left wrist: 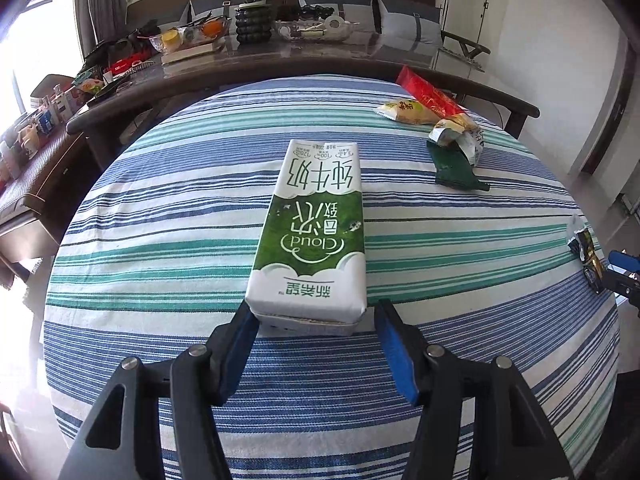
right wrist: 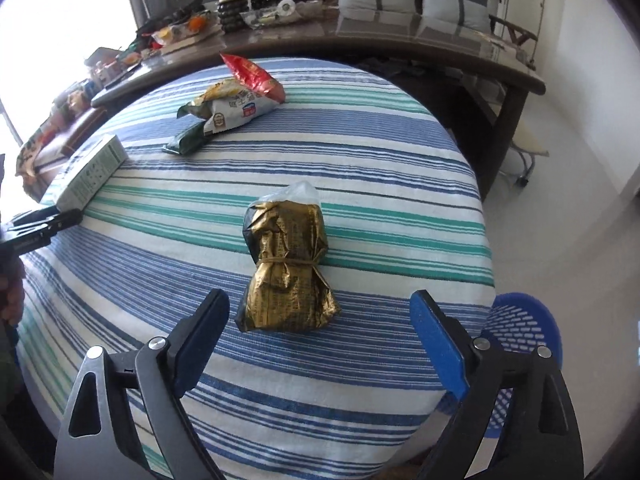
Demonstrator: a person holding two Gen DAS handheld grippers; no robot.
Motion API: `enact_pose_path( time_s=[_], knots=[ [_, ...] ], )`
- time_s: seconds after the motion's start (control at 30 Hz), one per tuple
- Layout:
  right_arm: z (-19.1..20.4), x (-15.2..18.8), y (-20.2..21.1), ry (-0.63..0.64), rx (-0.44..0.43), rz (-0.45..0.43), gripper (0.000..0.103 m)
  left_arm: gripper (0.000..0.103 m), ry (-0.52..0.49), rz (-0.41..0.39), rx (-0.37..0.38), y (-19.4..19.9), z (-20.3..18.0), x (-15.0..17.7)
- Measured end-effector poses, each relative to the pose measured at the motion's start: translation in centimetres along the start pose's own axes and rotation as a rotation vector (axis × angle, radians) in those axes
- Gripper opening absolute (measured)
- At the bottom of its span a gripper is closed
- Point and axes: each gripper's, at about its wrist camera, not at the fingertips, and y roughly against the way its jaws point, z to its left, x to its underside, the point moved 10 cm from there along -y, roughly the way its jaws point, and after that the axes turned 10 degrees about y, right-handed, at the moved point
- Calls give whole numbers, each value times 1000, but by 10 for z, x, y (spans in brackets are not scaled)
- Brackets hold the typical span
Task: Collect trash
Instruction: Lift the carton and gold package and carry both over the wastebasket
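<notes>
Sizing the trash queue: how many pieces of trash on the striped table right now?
6, maybe more in the pile. Carton before the left gripper; gold bag before the right gripper; far pile: red bag, yellow wrapper, white bag, green wrapper.

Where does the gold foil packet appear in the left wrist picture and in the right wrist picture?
Left wrist view: the gold foil packet lies at the far right edge, on the striped tablecloth, partly cut off.
Right wrist view: the gold foil packet lies in the centre, just ahead of the open right gripper.
Shared landmark: the green and white milk carton, seen at the left edge in the right wrist view.
</notes>
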Motion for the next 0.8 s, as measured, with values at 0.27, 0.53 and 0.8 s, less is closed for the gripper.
enact_pose_path(
  time_s=[0.27, 0.53, 0.8],
  knots=[
    [20, -23, -8, 53, -33, -4, 96, 75, -18, -46, 42, 2, -8, -32],
    [31, -29, -25, 90, -20, 35, 95, 74, -9, 6, 17, -22, -3, -44],
    [19, -25, -30, 47, -13, 73, 44, 49, -14, 2, 11, -19, -2, -42]
  ],
)
